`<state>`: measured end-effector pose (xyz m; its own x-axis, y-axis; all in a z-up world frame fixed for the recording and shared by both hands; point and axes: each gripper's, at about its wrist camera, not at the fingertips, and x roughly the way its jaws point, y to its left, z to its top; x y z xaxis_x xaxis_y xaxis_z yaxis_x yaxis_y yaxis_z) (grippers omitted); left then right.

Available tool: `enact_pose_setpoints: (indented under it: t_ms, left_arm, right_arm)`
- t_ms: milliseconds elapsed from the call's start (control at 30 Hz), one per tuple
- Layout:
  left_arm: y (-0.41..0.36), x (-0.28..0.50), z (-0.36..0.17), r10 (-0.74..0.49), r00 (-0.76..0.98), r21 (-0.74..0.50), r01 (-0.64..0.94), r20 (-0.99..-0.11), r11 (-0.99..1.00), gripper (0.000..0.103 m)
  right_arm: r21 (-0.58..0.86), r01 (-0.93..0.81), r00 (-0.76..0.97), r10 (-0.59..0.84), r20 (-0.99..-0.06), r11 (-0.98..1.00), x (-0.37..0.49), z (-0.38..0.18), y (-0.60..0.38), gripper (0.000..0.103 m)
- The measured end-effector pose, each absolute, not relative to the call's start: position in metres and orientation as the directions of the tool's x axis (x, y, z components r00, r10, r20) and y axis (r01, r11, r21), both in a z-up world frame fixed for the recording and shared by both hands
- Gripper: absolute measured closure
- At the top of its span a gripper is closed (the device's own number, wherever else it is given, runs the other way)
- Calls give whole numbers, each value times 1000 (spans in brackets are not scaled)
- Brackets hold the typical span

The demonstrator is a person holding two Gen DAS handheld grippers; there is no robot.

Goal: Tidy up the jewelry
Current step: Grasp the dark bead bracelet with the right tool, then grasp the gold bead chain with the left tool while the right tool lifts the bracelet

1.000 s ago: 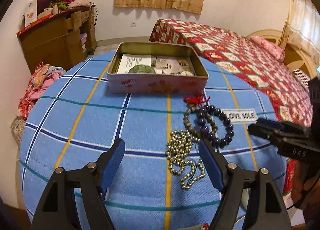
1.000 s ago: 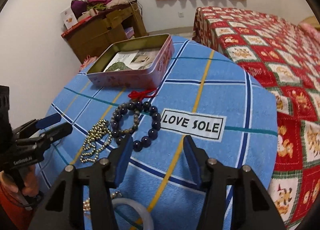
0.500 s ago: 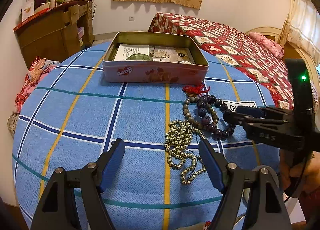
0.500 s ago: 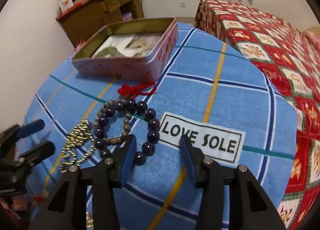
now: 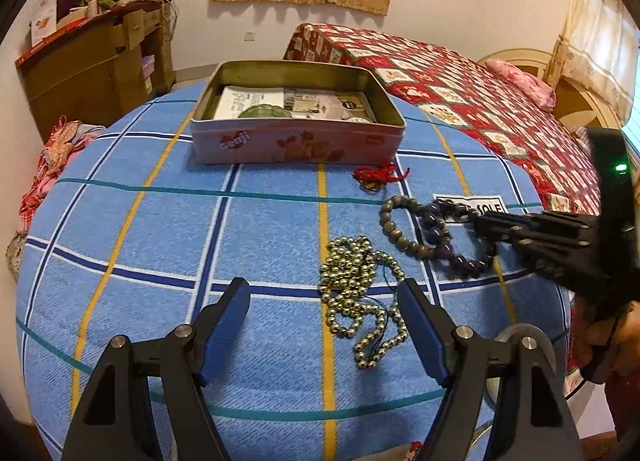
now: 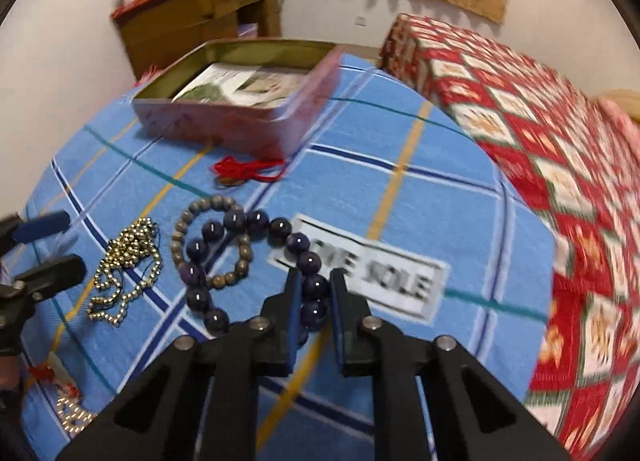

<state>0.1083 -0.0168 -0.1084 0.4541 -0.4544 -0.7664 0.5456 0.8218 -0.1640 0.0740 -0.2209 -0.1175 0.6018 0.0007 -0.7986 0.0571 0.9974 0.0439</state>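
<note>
Blue checked surface (image 5: 260, 229) | right gripper (image 6: 313, 297) closing its fingers, pinching dark bead bracelet (image 6: 224, 261) now | left gripper (image 5: 324, 325) fingers spread wide over gold bead chain (image 5: 356, 293) | further back, open tin (image 5: 296, 133), bed (image 5: 480, 101) behind.
</note>
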Motion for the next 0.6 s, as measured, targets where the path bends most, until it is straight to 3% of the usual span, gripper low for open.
enact_pose_setpoints:
  t_ms: [233, 467, 533, 567, 600]
  left_arm:
    - [-36, 118, -117, -449, 422, -160, 564, -788, 810, 27]
    - [-47, 121, -127, -400, 435, -94, 574, -807, 814, 28]
    - [-49, 119, -127, -406, 439, -81, 592, -802, 802, 41]
    - [-50, 118, -126, -425, 427, -95, 607, -798, 789, 57]
    - [-51, 118, -125, -433, 419, -98, 618, -798, 780, 65]
  right_arm:
    - [71, 138, 633, -33, -774, 988, 47, -105, -250, 87]
    - [409, 73, 713, 239, -659, 910, 42, -95, -273, 87]
    - [419, 77, 731, 235, -641, 905, 42, -91, -274, 87]
    - [436, 68, 735, 250, -630, 897, 41, -89, -274, 87]
    - [460, 53, 737, 276, -617, 886, 41, -88, -274, 87]
